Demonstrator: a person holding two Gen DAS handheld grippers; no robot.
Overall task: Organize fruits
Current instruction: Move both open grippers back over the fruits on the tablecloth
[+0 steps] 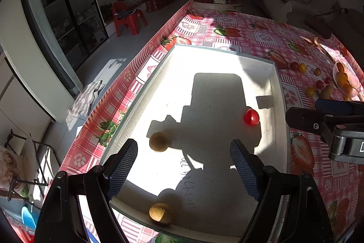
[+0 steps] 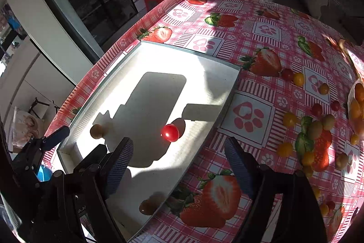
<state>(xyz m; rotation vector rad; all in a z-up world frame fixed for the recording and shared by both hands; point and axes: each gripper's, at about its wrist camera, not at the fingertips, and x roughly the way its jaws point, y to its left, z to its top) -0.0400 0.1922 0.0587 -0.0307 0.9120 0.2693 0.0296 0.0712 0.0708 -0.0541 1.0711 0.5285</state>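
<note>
Left wrist view: left gripper (image 1: 183,165) wide, empty, over shallow white rectangular tray (image 1: 279,92); right gripper (image 2: 178,162) likewise. Risk: nudging round red cherry tomato (image 1: 251,116), rolling loose.

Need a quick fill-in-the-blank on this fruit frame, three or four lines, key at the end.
1. The white tray holds one red tomato and ____ brownish fruits.
2. Both tools, left tool and right tool, are ____.
3. The loose fruits lie on the tablecloth to the tray's ____.
4. The tablecloth print shows ____.

Missing: two; open; right; strawberries
</note>
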